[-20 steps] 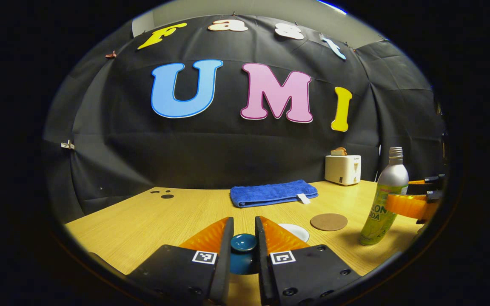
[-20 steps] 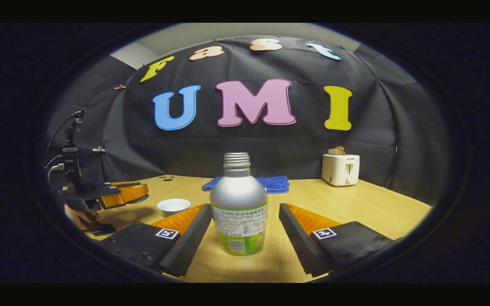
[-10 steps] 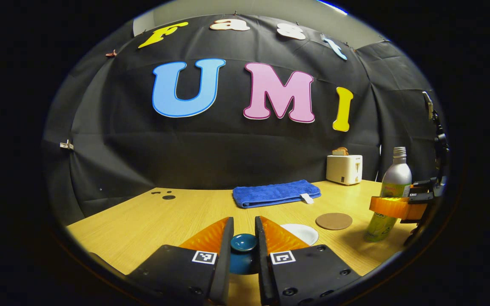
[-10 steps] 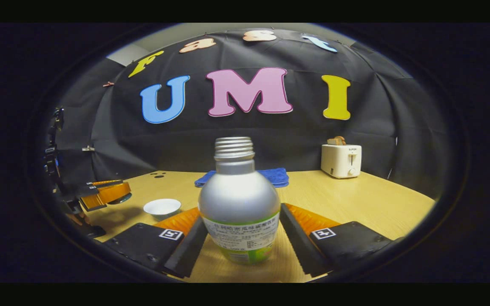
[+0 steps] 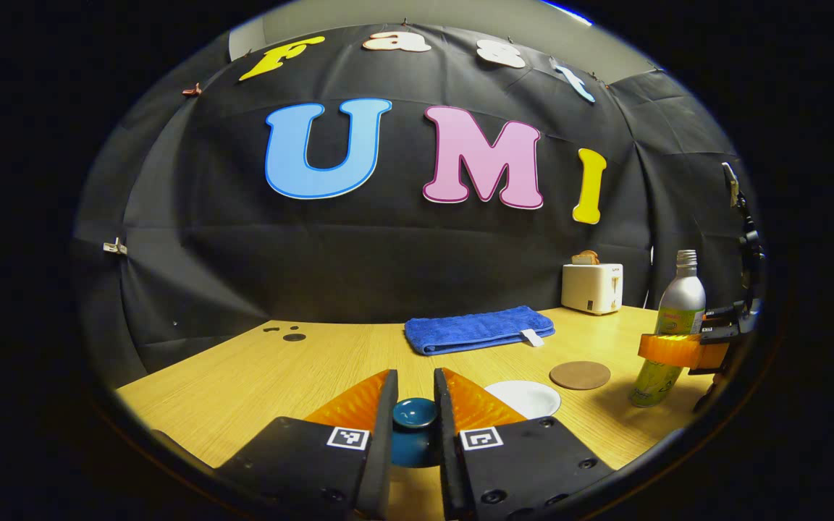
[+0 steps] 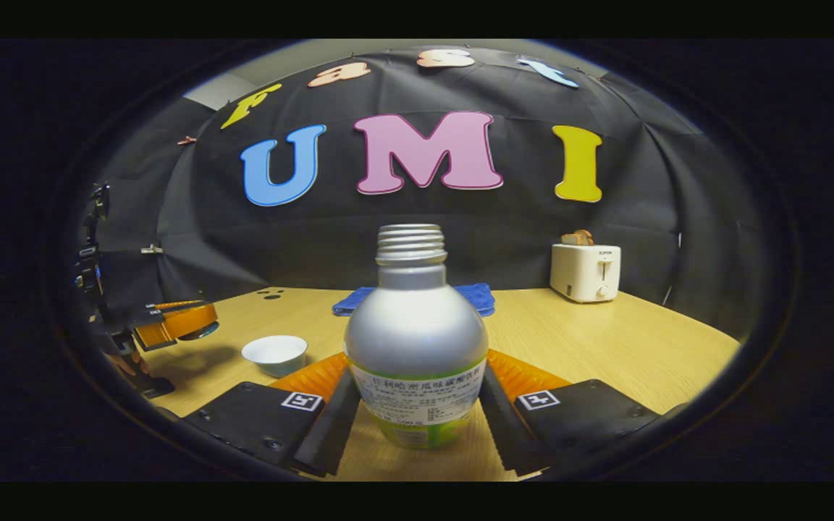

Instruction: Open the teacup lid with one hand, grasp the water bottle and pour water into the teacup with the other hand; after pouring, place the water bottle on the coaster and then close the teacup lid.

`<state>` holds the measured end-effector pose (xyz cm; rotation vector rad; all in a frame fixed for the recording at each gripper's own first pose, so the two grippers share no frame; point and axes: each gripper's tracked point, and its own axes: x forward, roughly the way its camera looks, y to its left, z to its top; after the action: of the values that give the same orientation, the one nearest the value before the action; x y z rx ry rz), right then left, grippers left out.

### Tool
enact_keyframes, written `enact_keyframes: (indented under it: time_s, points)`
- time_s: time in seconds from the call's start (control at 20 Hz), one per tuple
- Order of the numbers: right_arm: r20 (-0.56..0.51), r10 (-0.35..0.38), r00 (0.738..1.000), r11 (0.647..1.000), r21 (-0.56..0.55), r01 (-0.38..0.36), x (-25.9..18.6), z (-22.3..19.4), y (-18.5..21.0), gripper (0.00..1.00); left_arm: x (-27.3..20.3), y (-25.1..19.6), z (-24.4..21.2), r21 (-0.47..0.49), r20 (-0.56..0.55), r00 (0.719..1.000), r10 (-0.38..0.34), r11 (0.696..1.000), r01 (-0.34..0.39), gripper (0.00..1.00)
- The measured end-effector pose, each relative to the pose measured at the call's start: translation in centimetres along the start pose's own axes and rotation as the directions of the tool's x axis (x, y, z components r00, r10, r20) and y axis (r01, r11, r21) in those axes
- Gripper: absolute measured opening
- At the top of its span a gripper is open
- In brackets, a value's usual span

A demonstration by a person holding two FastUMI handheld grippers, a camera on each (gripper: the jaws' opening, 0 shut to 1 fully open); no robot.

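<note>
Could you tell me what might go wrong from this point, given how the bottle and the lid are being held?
1. The right gripper pinches the water bottle low on its label, under a wide rounded shoulder, so it may swivel or slip when tilted.
2. The bottle mouth is uncapped and the teacup is small and shallow, so water could land on the table.
3. The left gripper holds the teacup lid only by its small knob, which could slip out.
</note>
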<state>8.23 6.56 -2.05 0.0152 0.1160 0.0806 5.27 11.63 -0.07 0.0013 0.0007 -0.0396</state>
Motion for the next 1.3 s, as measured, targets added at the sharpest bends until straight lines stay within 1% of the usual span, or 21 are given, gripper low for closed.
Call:
enact_keyframes:
  time_s: [0.05, 0.1, 0.15, 0.3, 0.35, 0.4, 0.45, 0.5, 0.6, 0.7, 0.8, 0.9, 1.0, 1.05, 1.1, 1.2, 1.3]
  points:
    - [0.000, -0.011, 1.000, 1.000, -0.018, 0.011, 0.1, 0.0, 0.1, 0.82, 0.0, 0.2, 0.0, 0.000, 0.000, 1.000, 0.002, 1.000, -0.002, 0.31]
    - [0.004, -0.016, 1.000, 0.999, -0.032, 0.016, 0.1, 0.0, 0.1, 0.79, 0.0, 0.4, 0.0, 0.000, 0.000, 1.000, 0.000, 1.000, 0.000, 0.31]
    - [0.011, -0.023, 1.000, 0.999, -0.037, 0.023, 0.0, 0.2, 0.0, 0.82, 0.0, 0.5, 0.0, 0.001, 0.000, 1.000, -0.001, 1.000, 0.001, 0.31]
    - [0.005, -0.034, 0.999, 0.999, -0.030, 0.034, 0.1, -0.2, -0.2, 0.77, 0.1, 0.7, 0.0, 0.000, 0.000, 1.000, -0.008, 1.000, 0.008, 0.31]
    - [0.005, -0.032, 0.999, 0.999, -0.031, 0.032, 0.0, 0.0, -0.1, 0.75, 0.1, 0.8, 0.0, 0.000, 0.001, 1.000, -0.004, 1.000, 0.004, 0.34]
    - [0.006, -0.030, 1.000, 0.999, -0.033, 0.030, 0.0, 0.0, -0.1, 0.75, 0.1, 0.8, 0.0, 0.001, 0.001, 1.000, -0.006, 1.000, 0.006, 0.31]
    - [0.007, -0.038, 0.999, 0.999, -0.032, 0.038, 0.1, 0.1, -0.2, 0.75, 0.0, 0.8, 0.0, 0.001, 0.001, 1.000, -0.007, 1.000, 0.007, 0.31]
    - [0.013, -0.047, 0.999, 0.997, -0.053, 0.048, 0.1, 0.1, -0.2, 0.70, 0.1, 0.9, 0.0, 0.001, 0.001, 1.000, -0.007, 1.000, 0.007, 0.31]
    - [0.029, -0.041, 0.999, 0.985, -0.165, 0.045, 0.3, 0.9, 0.0, 0.70, 0.2, 1.4, 0.0, 0.001, 0.000, 1.000, -0.005, 1.000, 0.005, 0.31]
    - [0.062, -0.004, 0.998, 0.968, -0.252, 0.020, 0.4, 2.6, 1.3, 0.70, 0.2, 2.2, 0.0, 0.001, 0.000, 1.000, 0.005, 1.000, -0.005, 0.31]
    - [0.056, 0.038, 0.998, 0.934, -0.357, -0.016, 1.4, 3.7, 2.1, 0.70, 0.2, 3.2, -0.1, 0.001, -0.002, 1.000, 0.022, 1.000, -0.022, 0.32]
    - [0.061, 0.063, 0.996, 0.868, -0.496, -0.024, 2.6, 4.7, 2.3, 0.70, 0.2, 4.0, 0.0, 0.000, -0.002, 0.999, 0.040, 0.999, -0.040, 0.31]
    - [0.072, 0.092, 0.993, 0.782, -0.623, -0.027, 3.6, 6.0, 3.3, 0.70, 0.1, 4.6, -0.1, 0.001, -0.002, 0.999, 0.049, 0.999, -0.049, 0.31]
    - [0.078, 0.106, 0.991, 0.733, -0.679, -0.025, 3.9, 5.9, 3.4, 0.66, 0.0, 4.9, -0.1, 0.001, -0.002, 0.999, 0.053, 0.999, -0.053, 0.31]
    - [0.086, 0.117, 0.989, 0.678, -0.735, -0.016, 4.3, 5.9, 3.3, 0.70, 0.0, 5.1, -0.1, 0.000, -0.003, 0.998, 0.058, 0.998, -0.058, 0.31]
    - [0.103, 0.136, 0.985, 0.556, -0.831, 0.010, 4.6, 5.9, 3.5, 0.70, 0.0, 5.6, -0.1, 0.000, -0.003, 0.998, 0.065, 0.998, -0.065, 0.31]
    - [0.106, 0.154, 0.982, 0.450, -0.893, 0.025, 5.7, 5.9, 4.0, 0.70, 0.1, 5.9, -0.1, 0.000, -0.004, 0.998, 0.070, 0.998, -0.070, 0.31]
